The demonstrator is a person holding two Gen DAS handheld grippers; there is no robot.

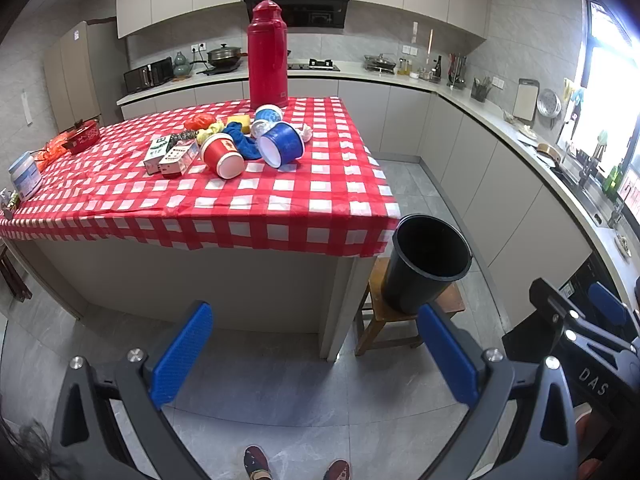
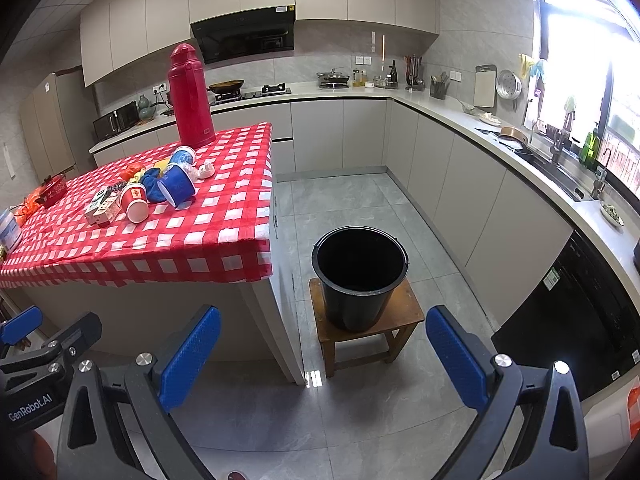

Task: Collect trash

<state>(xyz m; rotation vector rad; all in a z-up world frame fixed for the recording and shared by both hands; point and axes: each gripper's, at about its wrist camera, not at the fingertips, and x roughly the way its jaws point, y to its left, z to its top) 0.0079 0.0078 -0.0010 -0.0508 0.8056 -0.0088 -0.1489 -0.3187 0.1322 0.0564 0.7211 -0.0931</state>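
A pile of trash lies on the red checked table [image 1: 240, 200]: a red paper cup [image 1: 222, 156] and a blue paper cup [image 1: 282, 146] on their sides, small cartons [image 1: 172, 156], a blue cloth [image 1: 244, 142] and wrappers. The pile also shows in the right wrist view, with the red cup [image 2: 135, 202] and blue cup [image 2: 176, 188]. An empty black bucket [image 1: 428, 262] [image 2: 360, 276] stands on a wooden stool [image 2: 404, 320] beside the table. My left gripper [image 1: 316, 356] and right gripper [image 2: 322, 360] are both open and empty, held low over the floor, well short of the table.
A tall red thermos [image 1: 267, 56] stands behind the pile. A white jar [image 1: 25, 176] and a red pot [image 1: 82, 136] sit at the table's left. Kitchen counters [image 2: 500, 128] run along the back and right. My feet [image 1: 256, 462] show on the grey floor.
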